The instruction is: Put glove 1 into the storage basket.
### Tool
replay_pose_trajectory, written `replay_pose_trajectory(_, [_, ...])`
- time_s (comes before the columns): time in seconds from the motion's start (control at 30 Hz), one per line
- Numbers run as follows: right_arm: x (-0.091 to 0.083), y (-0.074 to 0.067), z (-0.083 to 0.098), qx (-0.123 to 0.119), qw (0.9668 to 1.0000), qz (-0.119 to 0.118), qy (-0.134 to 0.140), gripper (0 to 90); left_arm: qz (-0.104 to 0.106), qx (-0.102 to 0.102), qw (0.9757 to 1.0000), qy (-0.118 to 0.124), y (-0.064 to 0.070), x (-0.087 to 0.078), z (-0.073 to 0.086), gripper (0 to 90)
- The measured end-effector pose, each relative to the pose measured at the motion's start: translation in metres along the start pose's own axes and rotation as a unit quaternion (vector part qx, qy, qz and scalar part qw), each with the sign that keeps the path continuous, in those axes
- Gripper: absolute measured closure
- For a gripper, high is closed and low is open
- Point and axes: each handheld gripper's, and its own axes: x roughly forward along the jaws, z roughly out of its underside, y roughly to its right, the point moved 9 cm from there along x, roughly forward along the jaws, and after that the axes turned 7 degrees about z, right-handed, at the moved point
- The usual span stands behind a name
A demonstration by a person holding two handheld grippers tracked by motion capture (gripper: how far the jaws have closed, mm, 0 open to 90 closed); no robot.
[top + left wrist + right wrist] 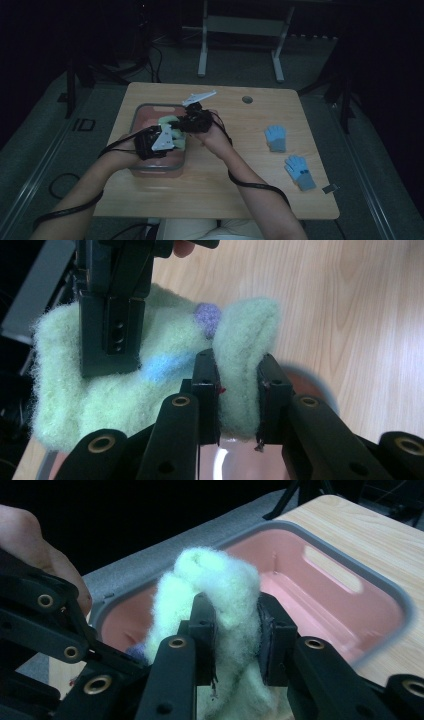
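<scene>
Pale green fleece, a fuzzy glove [165,350] with a small blue patch and a purple patch on it, is held up between both grippers over the pink plastic bin with a grey rim [142,111] that sits on the left part of the light wooden table [235,165]. In the left gripper view, the left gripper [239,392] pinches one upright fold of the glove between its two black jaws, which press into the fleece on either side; the other gripper's jaws come down from the top left of that view and bite into the glove's wider part. In the right gripper view, the right gripper [236,630] is clamped on a bunched ridge of the same green fleece, with the bin's pink interior and a slot-shaped handle cutout behind it, and a hand [35,545] at the left edge. From the high view, the two grippers meet just above the bin's near right portion, the left one [175,139] nearer the person and the right one [181,121] just beyond it, forearms reaching in from below with black cables trailing. Well apart on the right side of the table lie two light blue gloves with grey cuffs [276,138], flat and separate, one farther and one nearer [300,171]. A small round grey grommet [247,99] sits near the table's far edge.
</scene>
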Motion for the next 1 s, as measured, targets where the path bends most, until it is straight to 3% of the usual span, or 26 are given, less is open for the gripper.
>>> replay_pose_trajectory(0.2, [0.024, -0.007, 0.003, 0.011, 0.9999, -0.004, -0.005, 72.4, 0.005, -0.006, 1.0000, -0.005, -0.001, 0.004, 0.023, 74.9])
replay_pose_trajectory(0.4, [0.044, 0.001, 0.017, 0.024, 0.9994, 0.001, -0.024, 72.3, 0.016, -0.015, 0.9997, -0.013, -0.002, 0.021, 0.036, 74.9])
replay_pose_trajectory(0.5, [0.053, 0.006, 0.025, 0.034, 0.9987, 0.001, -0.038, 71.7, 0.028, -0.023, 0.9991, -0.022, -0.003, 0.038, 0.046, 74.9])
replay_pose_trajectory(0.6, [0.060, 0.011, 0.032, 0.036, 0.9980, 0.013, -0.050, 71.0, 0.036, -0.029, 0.9986, -0.025, -0.004, 0.045, 0.048, 74.9])
replay_pose_trajectory(0.7, [0.065, 0.016, 0.038, 0.037, 0.9972, 0.021, -0.061, 65.1, 0.058, -0.048, 0.9960, -0.049, -0.006, 0.059, 0.054, 74.8])
replay_pose_trajectory(0.77, [0.067, 0.020, 0.044, 0.033, 0.9962, 0.035, -0.073, 63.0, 0.066, -0.045, 0.9941, -0.073, -0.006, 0.066, 0.060, 74.7])
replay_pose_trajectory(0.8, [0.067, 0.020, 0.044, 0.033, 0.9962, 0.035, -0.073, 63.0, 0.066, -0.045, 0.9941, -0.073, -0.006, 0.066, 0.060, 74.7])
replay_pose_trajectory(0.83, [0.065, 0.025, 0.048, 0.031, 0.9957, 0.044, -0.076, 61.1, 0.073, -0.046, 0.9924, -0.088, -0.005, 0.073, 0.063, 74.6])
replay_pose_trajectory(1.0, [0.052, 0.032, 0.047, 0.036, 0.9966, 0.046, -0.058, 57.8, 0.081, -0.051, 0.9910, -0.093, -0.004, 0.077, 0.066, 74.2])
